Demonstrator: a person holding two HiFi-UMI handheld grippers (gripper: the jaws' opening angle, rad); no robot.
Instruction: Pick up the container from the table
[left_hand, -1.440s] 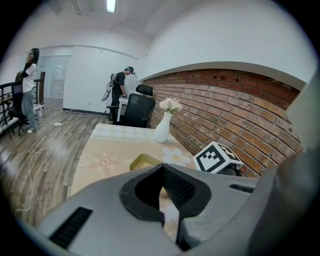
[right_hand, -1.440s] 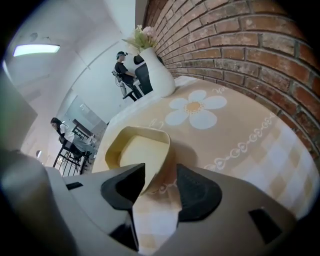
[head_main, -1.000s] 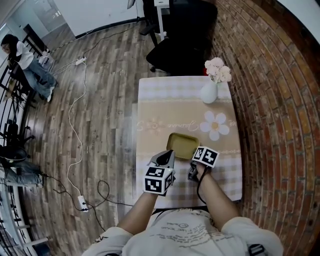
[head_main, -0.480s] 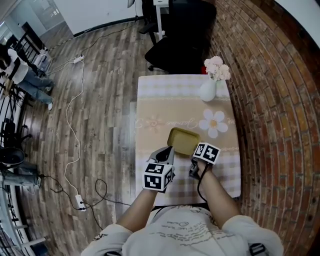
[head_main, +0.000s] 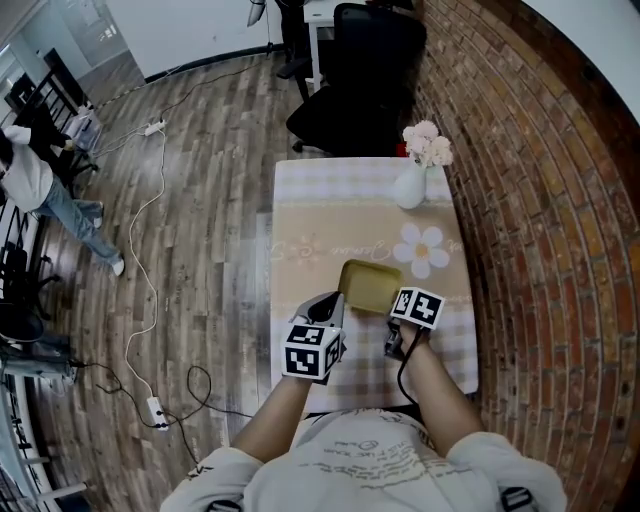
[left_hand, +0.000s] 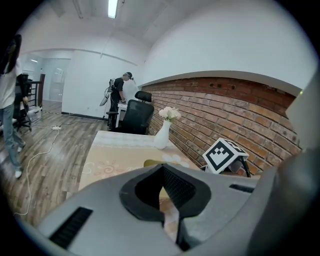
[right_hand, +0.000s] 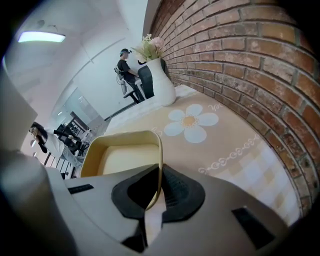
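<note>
A shallow yellow container (head_main: 366, 284) sits in the middle of the table (head_main: 300, 200), which has a beige cloth. My right gripper (head_main: 392, 312) is at its near right corner, shut on the rim. In the right gripper view the container (right_hand: 125, 155) fills the centre and its right wall runs between the pads of the right gripper (right_hand: 155, 195). That side looks raised off the cloth. My left gripper (head_main: 330, 310) hovers just left of the container, shut and empty. In the left gripper view the left gripper (left_hand: 162, 192) points past a sliver of the container (left_hand: 154, 163).
A white vase of pale flowers (head_main: 412, 180) stands at the table's far right corner. A brick wall (head_main: 540, 200) runs along the right side. A black office chair (head_main: 350, 80) is beyond the table. A person (head_main: 40, 190) and a power cable (head_main: 150, 230) are on the wooden floor at left.
My right gripper has risen a little with the container's rim in it, and the container tilts up at that side. The left gripper has barely moved. The person at left has walked.
</note>
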